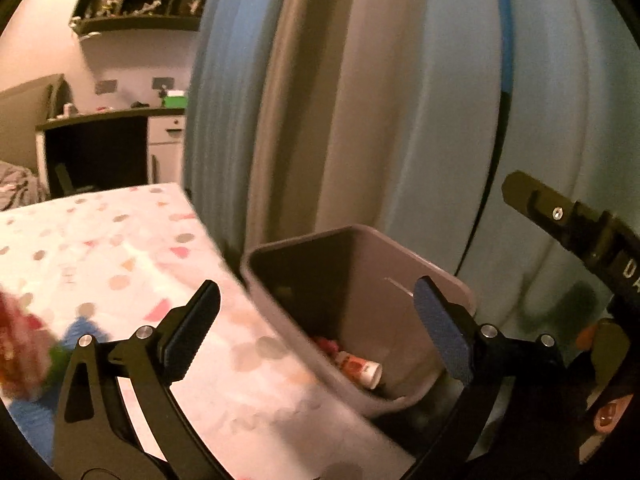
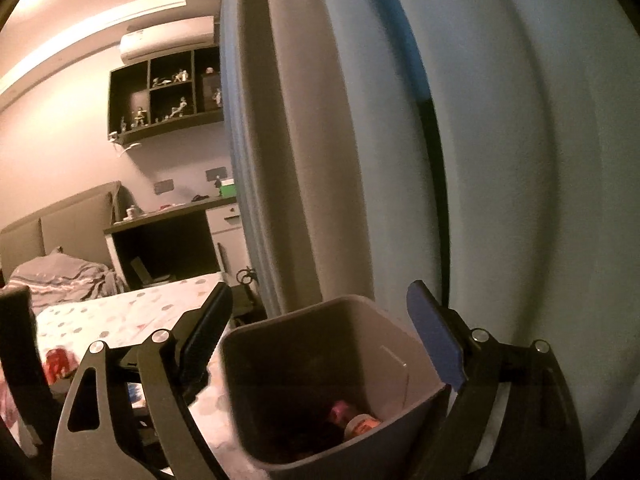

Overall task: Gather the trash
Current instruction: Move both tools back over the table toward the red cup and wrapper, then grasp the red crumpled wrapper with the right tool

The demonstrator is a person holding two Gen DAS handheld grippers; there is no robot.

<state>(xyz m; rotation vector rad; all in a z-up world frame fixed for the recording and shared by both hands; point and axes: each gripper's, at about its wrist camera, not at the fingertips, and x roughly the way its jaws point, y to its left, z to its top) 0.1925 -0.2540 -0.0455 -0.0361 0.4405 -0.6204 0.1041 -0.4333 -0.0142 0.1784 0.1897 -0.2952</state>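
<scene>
Left tool (image 1: 316, 330) gapes wide and empty over the bench (image 1: 120, 248) edge, right tool (image 2: 320, 344) likewise empty above the bin (image 2: 280, 332), trash (image 1: 360, 368) already lying inside; best swing both back left to the wrappers (image 1: 20, 344) without knocking the bin.

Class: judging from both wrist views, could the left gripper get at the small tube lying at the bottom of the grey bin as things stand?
Probably yes. The left gripper is open and empty, the grey bin has no lid, and nothing covers the tube. The bin's walls may crowd the wide jaws.
</scene>
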